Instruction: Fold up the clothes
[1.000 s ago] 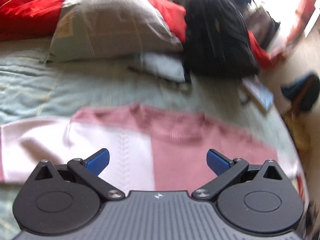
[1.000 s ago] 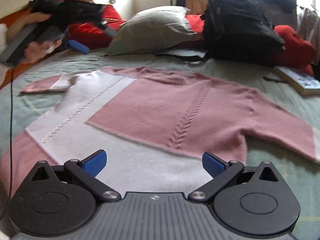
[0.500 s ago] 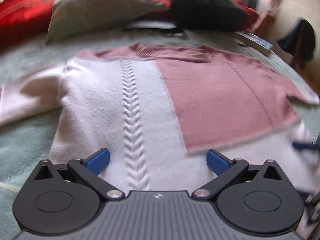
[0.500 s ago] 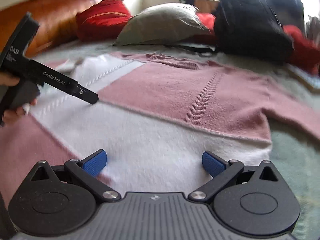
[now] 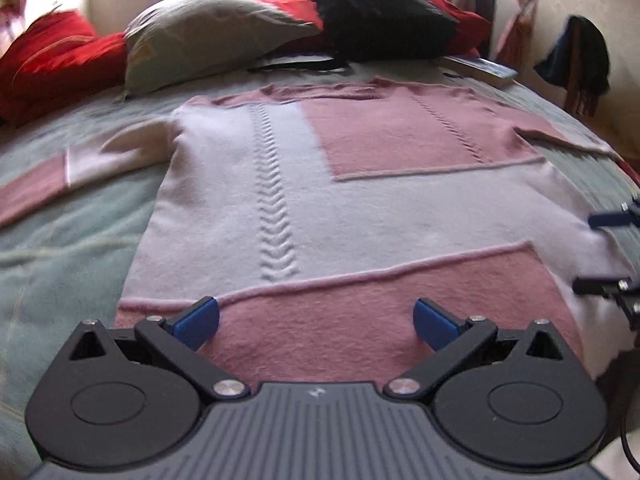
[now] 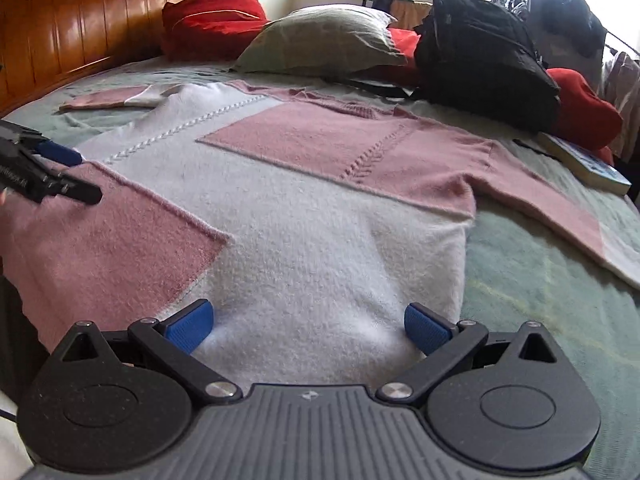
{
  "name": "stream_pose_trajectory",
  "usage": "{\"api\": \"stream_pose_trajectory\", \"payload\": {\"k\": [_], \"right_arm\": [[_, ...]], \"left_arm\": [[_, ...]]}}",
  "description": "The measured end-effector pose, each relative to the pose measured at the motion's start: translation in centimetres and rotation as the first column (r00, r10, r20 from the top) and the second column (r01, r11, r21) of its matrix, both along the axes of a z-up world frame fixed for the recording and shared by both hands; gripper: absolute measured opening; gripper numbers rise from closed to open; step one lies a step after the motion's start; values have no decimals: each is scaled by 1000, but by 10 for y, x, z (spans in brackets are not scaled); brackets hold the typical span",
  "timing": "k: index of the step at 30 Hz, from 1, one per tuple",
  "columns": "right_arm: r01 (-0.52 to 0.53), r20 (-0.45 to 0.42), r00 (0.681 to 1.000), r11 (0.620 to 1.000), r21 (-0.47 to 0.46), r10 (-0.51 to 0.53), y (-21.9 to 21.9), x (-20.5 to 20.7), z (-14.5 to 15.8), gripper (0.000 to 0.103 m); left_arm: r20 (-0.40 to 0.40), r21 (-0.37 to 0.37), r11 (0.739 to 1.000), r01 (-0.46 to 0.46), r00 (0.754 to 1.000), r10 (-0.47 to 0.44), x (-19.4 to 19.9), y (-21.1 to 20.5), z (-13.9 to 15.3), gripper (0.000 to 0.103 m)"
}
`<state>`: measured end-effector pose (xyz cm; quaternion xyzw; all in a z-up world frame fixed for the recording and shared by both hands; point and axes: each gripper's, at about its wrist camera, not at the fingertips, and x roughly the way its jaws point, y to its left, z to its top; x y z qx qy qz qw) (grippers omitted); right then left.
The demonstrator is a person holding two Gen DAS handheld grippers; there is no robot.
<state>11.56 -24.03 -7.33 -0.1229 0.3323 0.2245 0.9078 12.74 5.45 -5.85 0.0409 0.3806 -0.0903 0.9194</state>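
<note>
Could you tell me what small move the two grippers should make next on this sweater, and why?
Probably lower both and close on the near hem. The sweater lies flat and unfolded on the bed, sleeves spread. The left gripper and right gripper are both open over the hem, holding nothing.

The pink and white knitted sweater point(image 6: 312, 208) lies flat over the middle of the bed with the green cover point(image 6: 532, 280), so nothing tall stands there. Both claws, the left claw point(image 5: 316, 322) and the right claw point(image 6: 306, 326), are spread wide at the near edge. The far edge is crowded: a grey pillow point(image 6: 320, 40), a big black backpack point(image 6: 484, 56), red cushions point(image 6: 212, 16) and a book point(image 6: 580, 160) at the right edge. Bare green cover lies on both sides.
</note>
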Motion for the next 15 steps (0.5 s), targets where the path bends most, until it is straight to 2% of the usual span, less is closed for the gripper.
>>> {"api": "stream_pose_trajectory", "payload": {"k": [3,5,10,13,15], "right_arm": [[-20,61,998,1000,3,20,13,-2,7,103],[-34,51,998,999,36,32,19,1,3,103],[-6,29,1000,999,46,5,9,-11,-19,103],[22,2,1000,997,79,-22,-5,-18,-23,103],[34,-5,999,995,96,-34,-10,-22,-25,103]], "left_arm": [[29,19,999,31,999,-31,2,-12,10,102],[12,-3,999,48,999,-48,5,-19,6,102],[-35,48,998,48,998,-47,-16,-28,-17,102],[-50,16,1000,23,999,-22,-34,-20,-17,102],[-51,8,1000,24,998,-23,-32,-21,-10,102]]}}
